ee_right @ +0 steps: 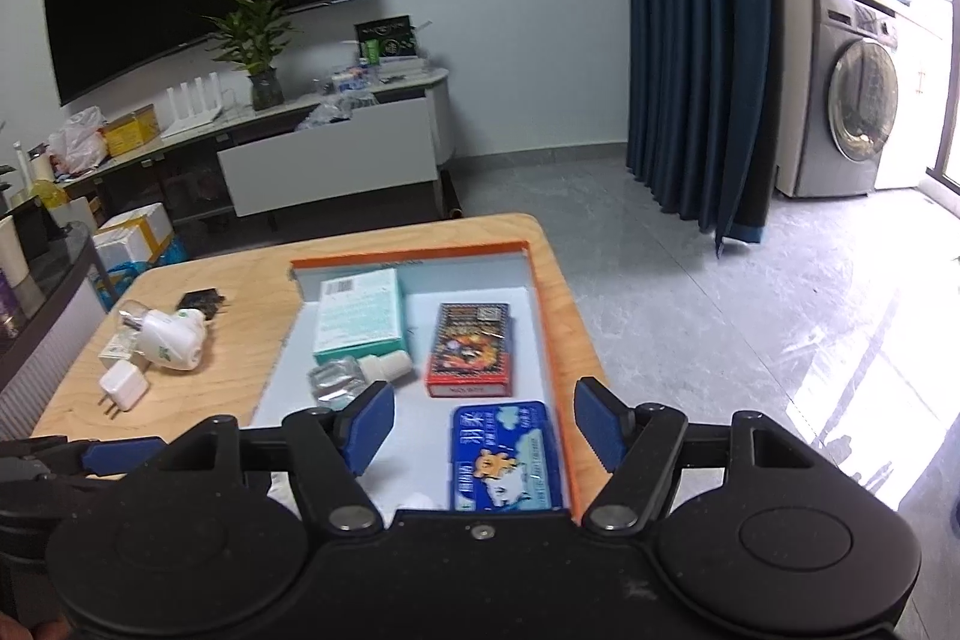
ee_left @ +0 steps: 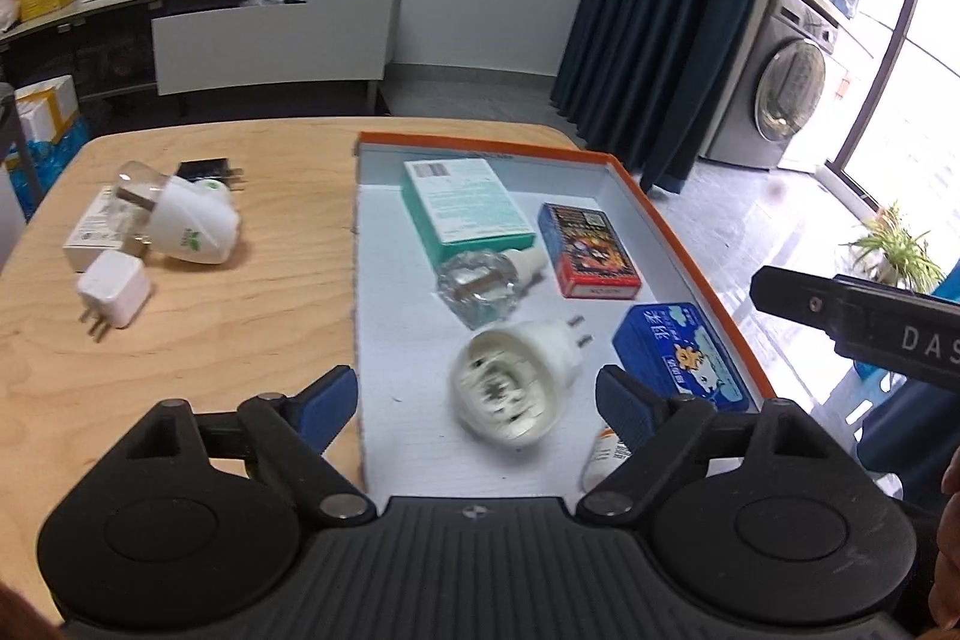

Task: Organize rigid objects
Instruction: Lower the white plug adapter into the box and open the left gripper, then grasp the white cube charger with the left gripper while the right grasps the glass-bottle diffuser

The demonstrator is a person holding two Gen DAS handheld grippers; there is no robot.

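Observation:
An orange-rimmed tray (ee_left: 672,232) on the wooden table (ee_left: 240,316) holds a teal box (ee_left: 462,208), a red card box (ee_left: 585,250), a blue tin (ee_left: 684,358), a clear bottle (ee_left: 480,286) and a white plug-in device (ee_left: 510,388), which is blurred and lies loose between my open left gripper's (ee_left: 477,400) fingers. My right gripper (ee_right: 483,427) is open and empty above the blue tin (ee_right: 504,460) and the tray (ee_right: 552,340). To the left of the tray lie a white charger (ee_left: 114,295), a white vaporizer (ee_left: 192,226), a black adapter (ee_left: 207,172) and a white box (ee_left: 90,232).
The right gripper's finger (ee_left: 840,322) shows at the right edge of the left wrist view. A small white bottle (ee_left: 606,454) lies at the tray's near right corner. Beyond the table are a TV cabinet (ee_right: 330,160), a blue curtain (ee_right: 696,40) and a washing machine (ee_right: 852,100).

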